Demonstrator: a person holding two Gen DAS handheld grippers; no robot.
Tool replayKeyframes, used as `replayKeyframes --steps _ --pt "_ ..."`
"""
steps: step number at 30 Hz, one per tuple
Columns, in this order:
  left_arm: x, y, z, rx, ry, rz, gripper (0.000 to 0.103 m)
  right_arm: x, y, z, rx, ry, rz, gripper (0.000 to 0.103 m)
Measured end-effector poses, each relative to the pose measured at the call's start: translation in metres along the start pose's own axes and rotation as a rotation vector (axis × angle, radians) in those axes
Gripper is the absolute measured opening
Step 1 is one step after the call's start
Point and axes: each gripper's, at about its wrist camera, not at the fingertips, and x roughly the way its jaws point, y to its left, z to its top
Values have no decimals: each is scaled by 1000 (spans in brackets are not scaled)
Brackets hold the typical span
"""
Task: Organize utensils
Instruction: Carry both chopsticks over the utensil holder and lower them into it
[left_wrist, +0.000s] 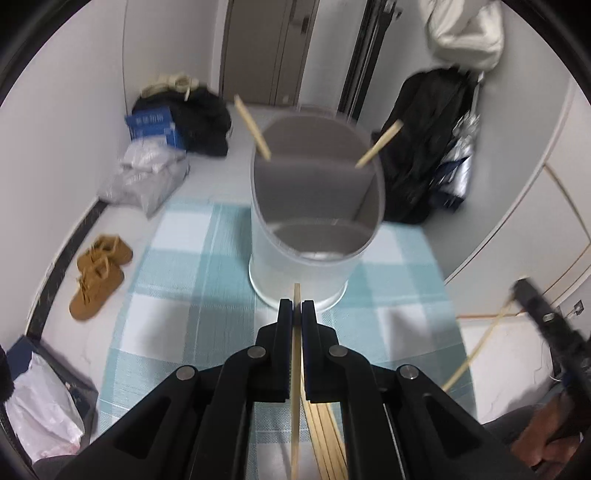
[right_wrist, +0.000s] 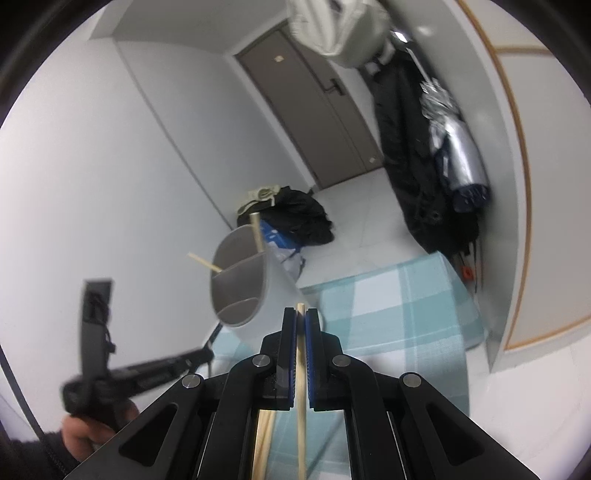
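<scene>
A pale round utensil holder (left_wrist: 314, 243) with inner dividers stands on the teal checked cloth (left_wrist: 177, 280). Two wooden chopsticks (left_wrist: 253, 127) (left_wrist: 380, 144) lean out of its far compartments. My left gripper (left_wrist: 296, 304) hangs just in front of the holder, shut on a single chopstick (left_wrist: 295, 369). More loose chopsticks (left_wrist: 325, 439) lie under it. My right gripper (right_wrist: 301, 314) is shut on another chopstick (right_wrist: 302, 387), with the holder (right_wrist: 240, 280) ahead to its left. In the left wrist view the right gripper (left_wrist: 517, 293) shows blurred at the far right with its chopstick (left_wrist: 476, 354).
Brown shoes (left_wrist: 98, 273), plastic bags (left_wrist: 147, 181), a blue box (left_wrist: 155, 127) and dark clothes (left_wrist: 205, 122) lie on the floor beyond the table. A black coat (left_wrist: 424, 147) hangs at the right. A person's hand (right_wrist: 85, 439) holds the left gripper.
</scene>
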Motion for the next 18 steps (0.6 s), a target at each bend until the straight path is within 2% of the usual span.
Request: replayKeyframes --steps 2,7,18 --pt "-10 -5 -2 27 -47 -11 1 -1 10 -3 -20 5 1 4" --pt "-17 -9 -2 61 -86 -45 0 -3 32 -14 -55 15 -36 4" --pt "-31 -15 -10 98 -77 -61 0 -11 68 -23 -122 2 -67 4"
